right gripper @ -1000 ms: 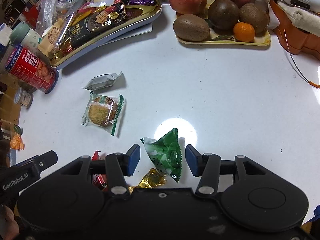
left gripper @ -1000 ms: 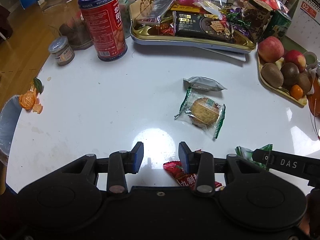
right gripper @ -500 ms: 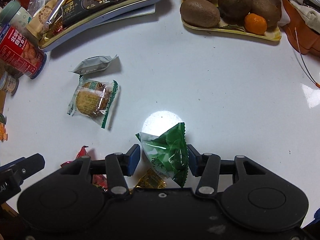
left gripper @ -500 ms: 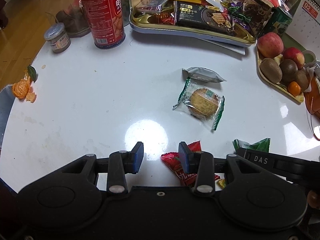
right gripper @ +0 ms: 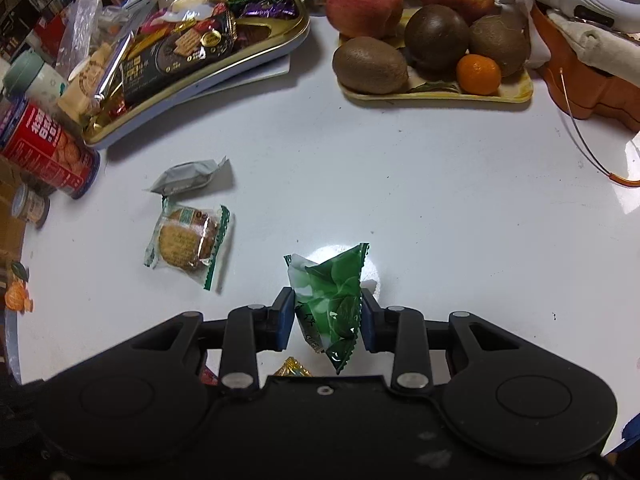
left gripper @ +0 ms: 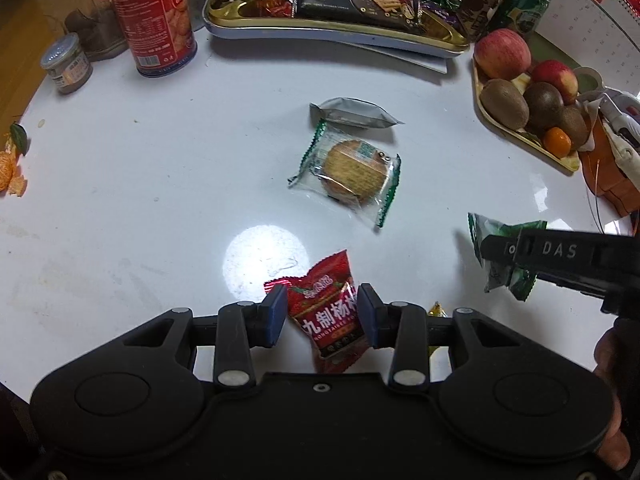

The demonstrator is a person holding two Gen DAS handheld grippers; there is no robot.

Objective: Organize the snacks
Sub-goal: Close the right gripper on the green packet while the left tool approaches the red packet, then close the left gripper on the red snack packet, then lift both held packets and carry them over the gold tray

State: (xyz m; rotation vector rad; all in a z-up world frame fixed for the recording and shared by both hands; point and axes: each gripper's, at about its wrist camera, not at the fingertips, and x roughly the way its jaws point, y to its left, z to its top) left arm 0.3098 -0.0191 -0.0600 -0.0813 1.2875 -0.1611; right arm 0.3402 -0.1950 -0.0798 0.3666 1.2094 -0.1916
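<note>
One gold tray [left gripper: 436,42] heaped with wrapped snacks [left gripper: 352,0], fruit [right gripper: 436,36] on yellow plate [right gripper: 516,94]

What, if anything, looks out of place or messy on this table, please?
Loose tangerine peel with a leaf lies at the table's left edge, far from the fruit tray. Several wrapped snacks are also scattered outside the gold tray: a silver packet and a biscuit packet.
</note>
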